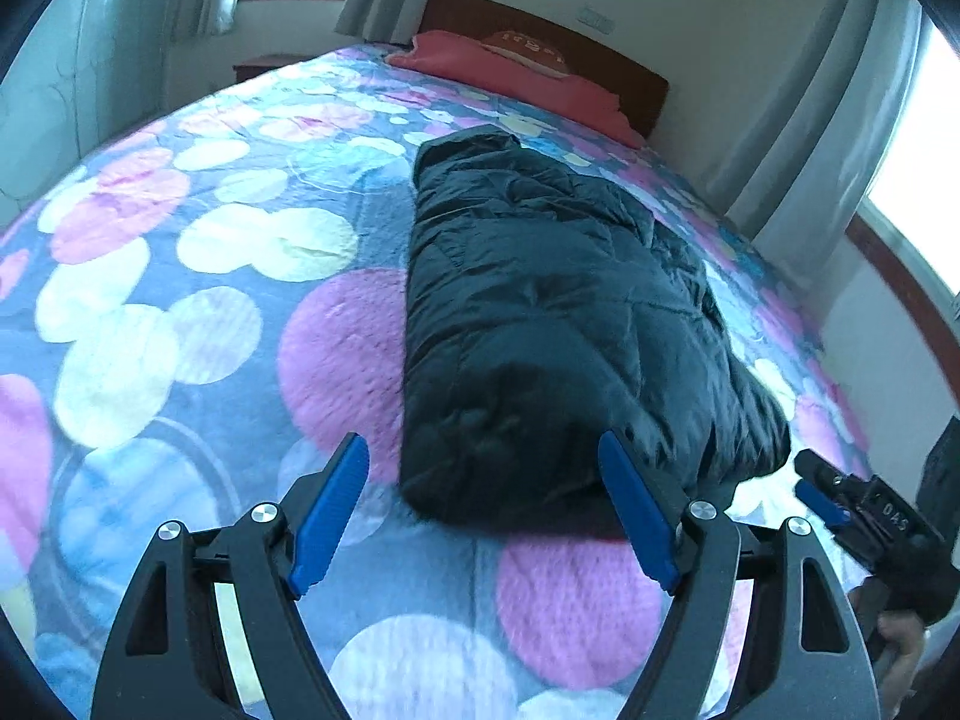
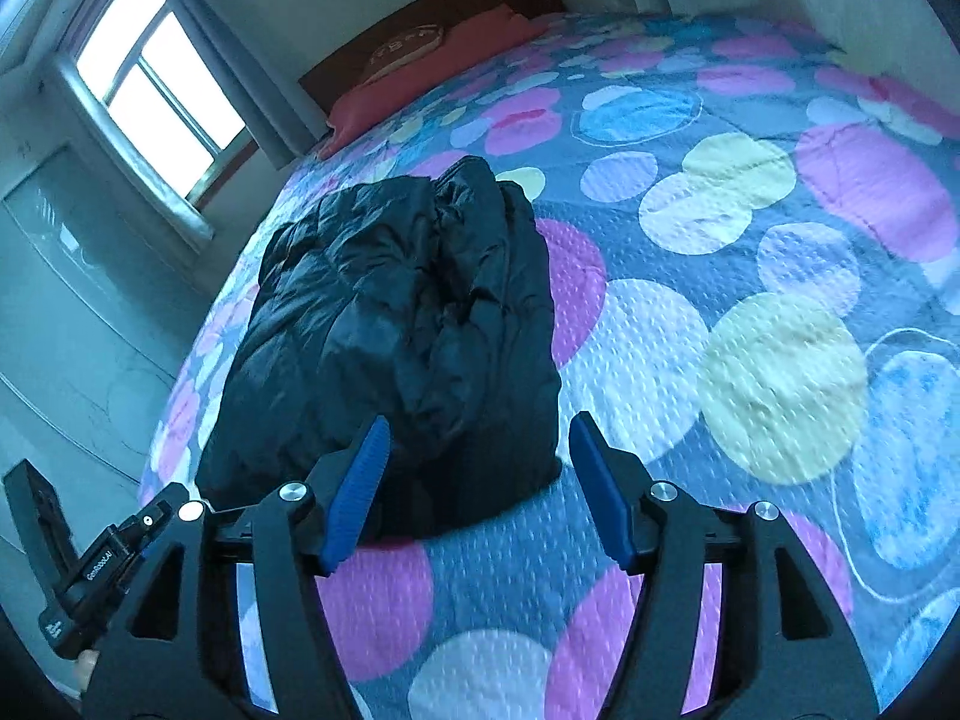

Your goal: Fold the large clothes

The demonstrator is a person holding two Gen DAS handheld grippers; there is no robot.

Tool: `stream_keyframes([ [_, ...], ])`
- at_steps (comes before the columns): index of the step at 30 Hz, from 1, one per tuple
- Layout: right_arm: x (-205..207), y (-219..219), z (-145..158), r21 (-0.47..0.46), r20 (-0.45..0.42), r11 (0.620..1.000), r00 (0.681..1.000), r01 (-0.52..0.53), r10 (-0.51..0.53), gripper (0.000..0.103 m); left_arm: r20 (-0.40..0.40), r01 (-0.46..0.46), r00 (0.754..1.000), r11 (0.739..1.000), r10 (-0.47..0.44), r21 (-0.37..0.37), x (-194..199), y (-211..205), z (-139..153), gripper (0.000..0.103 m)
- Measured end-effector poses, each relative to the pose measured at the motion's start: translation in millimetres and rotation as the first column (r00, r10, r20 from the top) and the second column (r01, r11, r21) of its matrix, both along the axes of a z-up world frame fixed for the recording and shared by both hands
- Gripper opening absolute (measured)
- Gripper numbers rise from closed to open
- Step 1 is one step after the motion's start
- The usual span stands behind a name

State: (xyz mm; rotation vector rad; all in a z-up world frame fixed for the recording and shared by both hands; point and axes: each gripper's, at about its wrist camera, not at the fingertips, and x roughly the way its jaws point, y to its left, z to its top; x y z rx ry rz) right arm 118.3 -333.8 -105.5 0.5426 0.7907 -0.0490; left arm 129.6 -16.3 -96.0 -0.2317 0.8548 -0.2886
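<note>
your left gripper (image 1: 483,510) hangs with its jaws well apart and nothing between them, and your right gripper (image 2: 477,489) is the same, spread and empty. the black padded jacket (image 1: 552,324) lies on the spotted bedspread (image 1: 210,240) as a long, narrow bundle, its long axis running away from you toward the red pillow (image 1: 510,69) at the headboard. its near end sits just ahead of both tools, above and beyond the fingertips, touching neither. from the left wrist view the bundle lies ahead and a little to the right; from the right wrist view it lies ahead and to the left, so it sits between your two hands, about equally near to each. judging by that, the next fold would likely carry one short end along the axis toward the other, each gripper taking a near corner.
</note>
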Motion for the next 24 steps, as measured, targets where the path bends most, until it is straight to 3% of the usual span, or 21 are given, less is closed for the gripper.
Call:
stream_keyframes([
  [5, -10.5, 24.5, 2.3, -0.103, -0.013, 0.995, 1.000, -0.021, 0.019, 0.068, 0.025, -0.028, 0.999, 0.997, 0.026, 0.067, -19.5, 1.6, 2.4, 0.078],
  [15, -24.8, 68.0, 14.5, -0.255, 0.010, 0.965, 0.998, -0.061, 0.066, 0.070, 0.111, -0.067, 0.993, 0.986, 0.050, 0.154, -49.1, 3.5, 20.8, 0.079],
  [19, -31.8, 81.0, 27.2, -0.314, 0.038, 0.948, 0.996, -0.060, 0.076, 0.079, 0.146, -0.076, 0.988, 0.983, 0.052, 0.167, -56.7, 4.5, 30.5, 0.081],
  [24, -40.1, 91.4, 44.6, -0.366, 0.078, 0.929, 0.993, -0.058, 0.092, 0.080, 0.181, -0.089, 0.982, 0.982, 0.059, 0.165, -64.3, 3.7, 44.2, 0.082],
])
